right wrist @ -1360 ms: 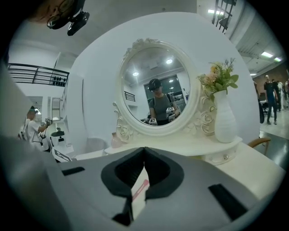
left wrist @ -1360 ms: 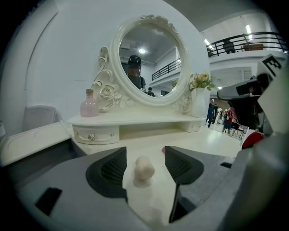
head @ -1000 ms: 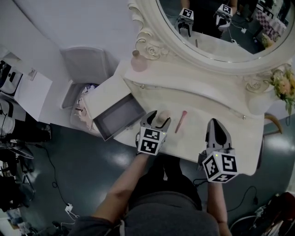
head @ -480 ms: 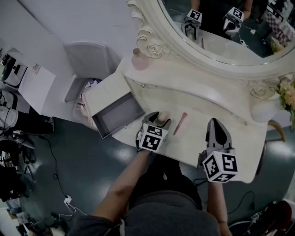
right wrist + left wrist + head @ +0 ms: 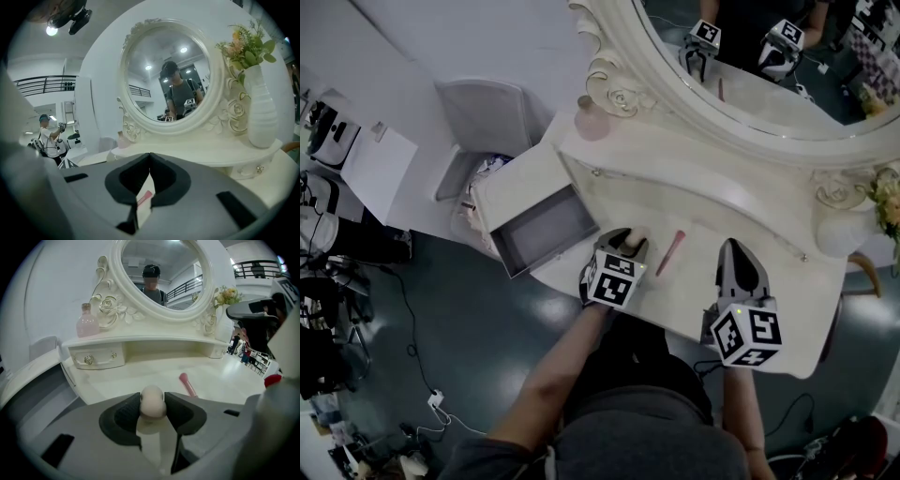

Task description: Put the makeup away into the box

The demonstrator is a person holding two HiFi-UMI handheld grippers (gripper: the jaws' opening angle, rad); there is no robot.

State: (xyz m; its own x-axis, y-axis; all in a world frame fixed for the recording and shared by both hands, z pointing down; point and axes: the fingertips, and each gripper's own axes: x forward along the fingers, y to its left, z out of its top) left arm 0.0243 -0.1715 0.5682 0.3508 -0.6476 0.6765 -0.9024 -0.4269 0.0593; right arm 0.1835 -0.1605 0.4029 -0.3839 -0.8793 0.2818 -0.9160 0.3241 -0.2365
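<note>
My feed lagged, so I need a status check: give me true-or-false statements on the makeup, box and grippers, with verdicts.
1. The makeup sponge sits in the left gripper. True; its jaws are closing on it.
2. The pink brush is already in the box. False: it lies on the tabletop.
3. The right gripper holds the pink brush. False: its jaws are together, empty.
4. A pink bottle stands beside the mirror. True.
</note>
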